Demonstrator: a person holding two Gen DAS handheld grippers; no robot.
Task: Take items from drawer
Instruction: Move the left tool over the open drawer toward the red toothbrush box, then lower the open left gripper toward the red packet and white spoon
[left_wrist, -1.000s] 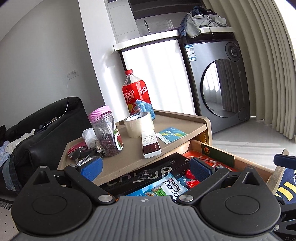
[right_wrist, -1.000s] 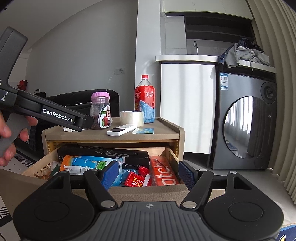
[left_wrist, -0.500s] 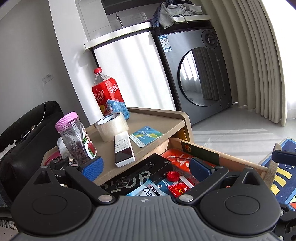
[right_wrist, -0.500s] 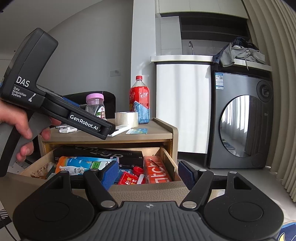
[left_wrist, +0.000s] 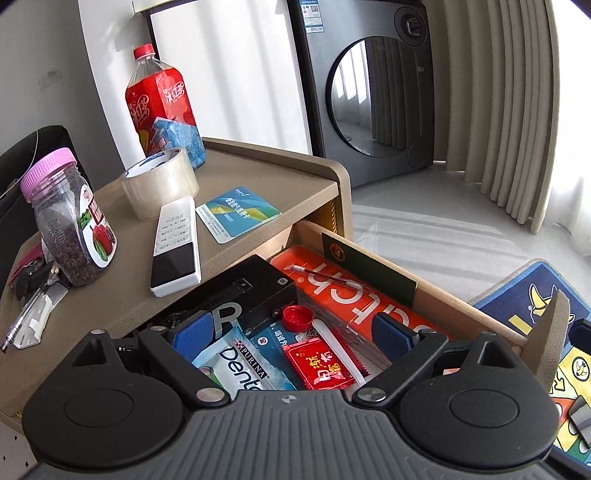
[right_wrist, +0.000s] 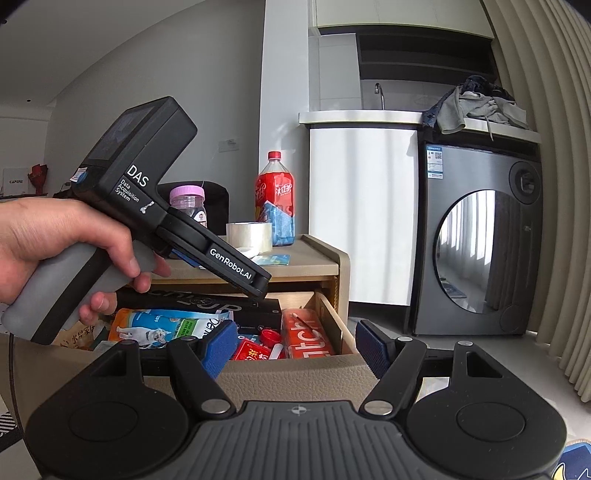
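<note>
1. Grey walls, a washing machine (right_wrist: 476, 243) at the right of the frame and pleated curtains (left_wrist: 498, 103) fill the background.
2. Centre frame stands a beige cabinet (left_wrist: 258, 192) with its drawer (left_wrist: 436, 295) pulled open below the top.
3. On the cabinet top, upper left, stand a red drink bottle (left_wrist: 160, 99) and a pink-lidded jar (left_wrist: 70, 221), with a tape roll (left_wrist: 159, 181), a white remote (left_wrist: 175, 247) and a blue card (left_wrist: 238, 214) near them.
4. Inside the drawer lie a black box (left_wrist: 251, 291), an orange pack (left_wrist: 354, 295), a Purina pouch (left_wrist: 243, 365), a small red packet (left_wrist: 319, 363) and a red cap (left_wrist: 297, 317).
5. Left gripper (left_wrist: 295, 332) hovers over the drawer contents, fingers spread apart, grasping nothing; a hand (right_wrist: 55, 243) grips its handle at the left of the right wrist view.
6. Right gripper (right_wrist: 295, 345) sits low before the drawer front, fingers likewise wide and empty.
</note>
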